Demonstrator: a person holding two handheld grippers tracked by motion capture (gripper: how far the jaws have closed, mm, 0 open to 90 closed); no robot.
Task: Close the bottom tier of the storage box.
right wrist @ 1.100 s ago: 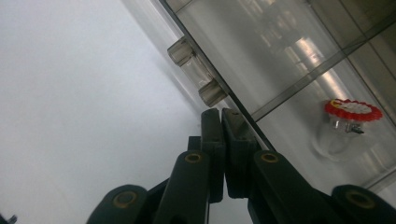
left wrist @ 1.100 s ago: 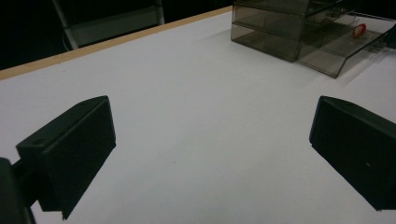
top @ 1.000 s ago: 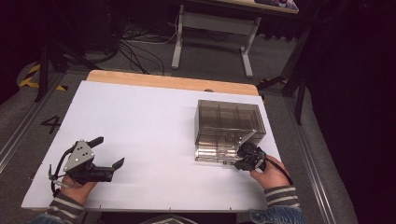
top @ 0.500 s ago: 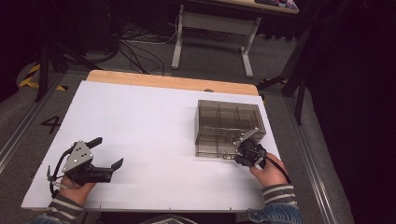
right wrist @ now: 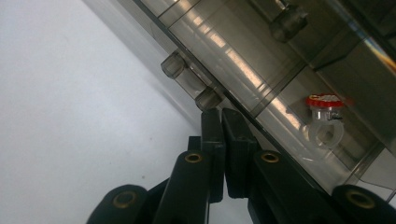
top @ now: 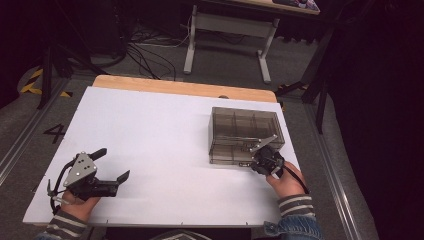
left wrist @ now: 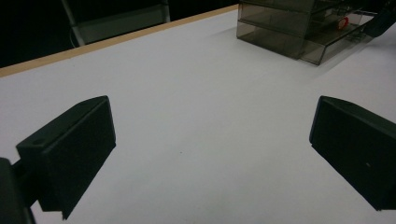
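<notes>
The right gripper (top: 261, 161), jaws pressed together, sits at the front edge of the smoky drawer cabinet (top: 245, 132) on the white surface (top: 160, 135), its tips just below a drawer knob (right wrist: 208, 99). The left gripper (top: 112, 167) rests well apart, jaws spread. One partly pulled drawer (right wrist: 299, 116) holds a red-capped ring (right wrist: 324, 122) (details blurred).

Your drawer box (top: 246, 134) sits on the table's (top: 160, 130) far right, bottom drawer (right wrist: 299, 140) pulled out with a ring (right wrist: 324, 122) in it
</notes>
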